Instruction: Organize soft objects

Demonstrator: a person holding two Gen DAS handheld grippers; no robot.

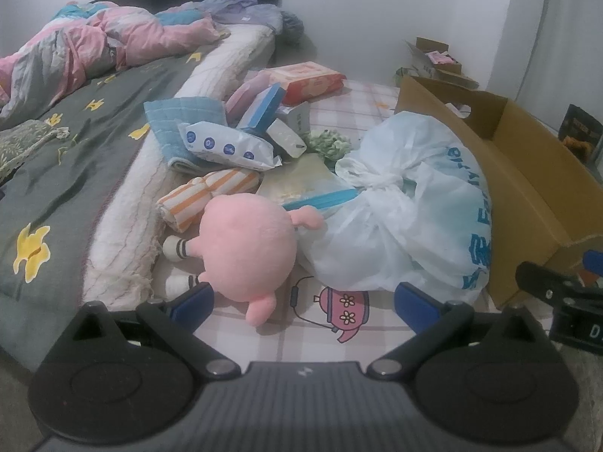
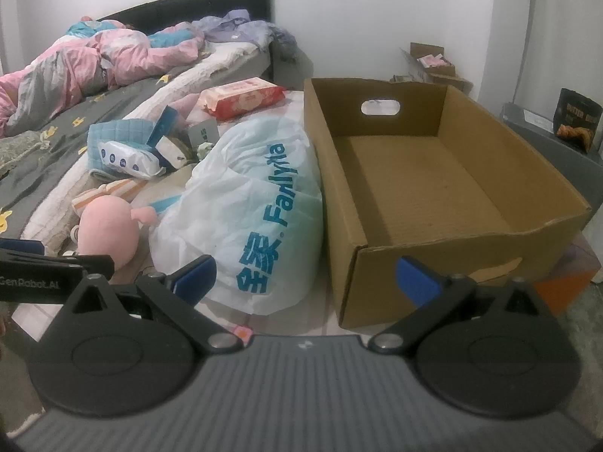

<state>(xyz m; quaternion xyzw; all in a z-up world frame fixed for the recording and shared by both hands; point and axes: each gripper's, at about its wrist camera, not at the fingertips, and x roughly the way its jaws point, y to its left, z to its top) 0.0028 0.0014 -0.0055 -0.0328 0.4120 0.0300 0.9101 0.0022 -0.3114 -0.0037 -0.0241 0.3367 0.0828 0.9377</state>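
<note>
Checked mat [image 1: 377, 98] beside bed [image 1: 75, 158] (white walls), cluttered.

Both cameras sit low over the checked mat [image 1: 361, 98], facing the far wall. The left wrist view hangs close above the pink plush toy [image 1: 247, 245], with the bed [image 1: 75, 173] at ten o'clock. The right wrist view looks into the cardboard box [image 2: 426, 188] at one o'clock. Both views take in the white plastic bag [image 2: 260, 207], the toy and the bed.
</note>
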